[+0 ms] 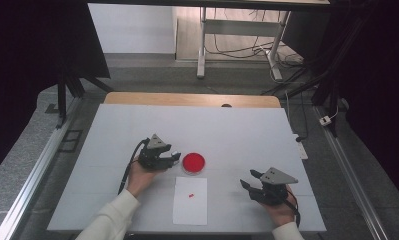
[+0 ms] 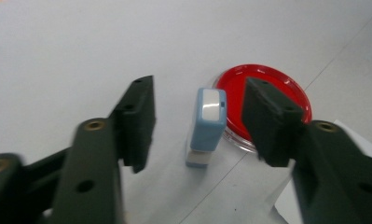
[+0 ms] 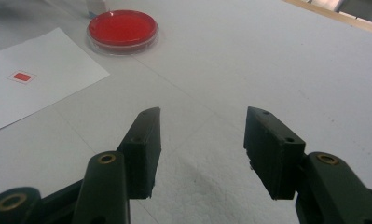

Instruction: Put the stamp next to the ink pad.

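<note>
Field notes. A small blue stamp (image 2: 206,125) is stood upright on the worktop (image 1: 237,130), just beside the red ink pad (image 2: 235,86), at roughly 9 o'clock of it in the high view. The stamp is set between the jaws of the left gripper (image 2: 200,122), but a gap is seen on each side; the jaws are parted about halfway and nothing is gripped. It is judged that the stamp has been put down next to the pad so that it stays handy and its inked face is kept off the paper.

The white sheet (image 1: 190,201) is laid at 6 o'clock of the ink pad (image 1: 193,163), within easy reach of both hands; a small red rectangular mark (image 3: 22,76) is borne on it, judged to be a stamped impression.

The right gripper (image 3: 201,144) is held low over bare worktop at about 4 o'clock of the pad, well apart from it, its jaws parted about halfway and empty, judged to be kept clear of the work.

No brand, label or legible writing is made out on the stamp, pad or sheet; the mark is too small to be read.
</note>
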Available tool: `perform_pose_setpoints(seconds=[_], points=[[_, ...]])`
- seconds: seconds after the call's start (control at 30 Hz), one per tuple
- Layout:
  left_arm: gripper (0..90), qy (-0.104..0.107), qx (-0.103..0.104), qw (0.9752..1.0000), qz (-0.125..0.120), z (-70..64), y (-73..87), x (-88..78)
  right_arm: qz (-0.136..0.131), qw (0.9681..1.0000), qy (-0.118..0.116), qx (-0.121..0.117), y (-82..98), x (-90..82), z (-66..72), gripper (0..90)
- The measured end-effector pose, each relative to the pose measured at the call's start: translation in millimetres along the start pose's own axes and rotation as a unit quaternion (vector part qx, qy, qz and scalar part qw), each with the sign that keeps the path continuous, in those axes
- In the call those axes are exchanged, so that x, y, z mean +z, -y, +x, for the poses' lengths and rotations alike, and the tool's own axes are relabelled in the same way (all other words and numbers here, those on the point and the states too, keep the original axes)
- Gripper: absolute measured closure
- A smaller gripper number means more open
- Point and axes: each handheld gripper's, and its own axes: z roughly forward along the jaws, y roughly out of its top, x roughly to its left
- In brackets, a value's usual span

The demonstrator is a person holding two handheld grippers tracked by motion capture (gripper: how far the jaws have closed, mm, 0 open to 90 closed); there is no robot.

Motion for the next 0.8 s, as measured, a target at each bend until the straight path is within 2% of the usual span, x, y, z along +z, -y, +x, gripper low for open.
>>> perform_pose_setpoints(seconds=[0.1,0.3,0.4,0.63,0.8], points=[[31.3,0.0,-0.002,1.0,-0.005,-0.4,4.1,-10.3,0.002,1.0,0.0,0.0,0.4,-0.1,-1.0,45.6],[30.2,0.026,0.008,0.9995,-0.013,-3.5,19.3,-38.6,0.0,1.0,-0.004,-0.002,1.9,-1.2,-5.0,45.2],[30.0,0.032,0.014,0.9993,-0.017,-6.2,25.0,-50.2,-0.003,1.0,-0.006,-0.006,1.7,-2.7,-6.8,45.0],[30.1,0.028,0.007,0.9994,-0.018,-8.8,42.3,-73.5,-0.012,0.9997,-0.022,-0.007,3.3,-2.5,-12.0,44.6],[30.3,0.023,-0.003,0.9996,-0.016,-7.2,57.3,-87.7,-0.008,0.9996,-0.023,-0.01,5.1,-5.0,-15.6,44.4]])
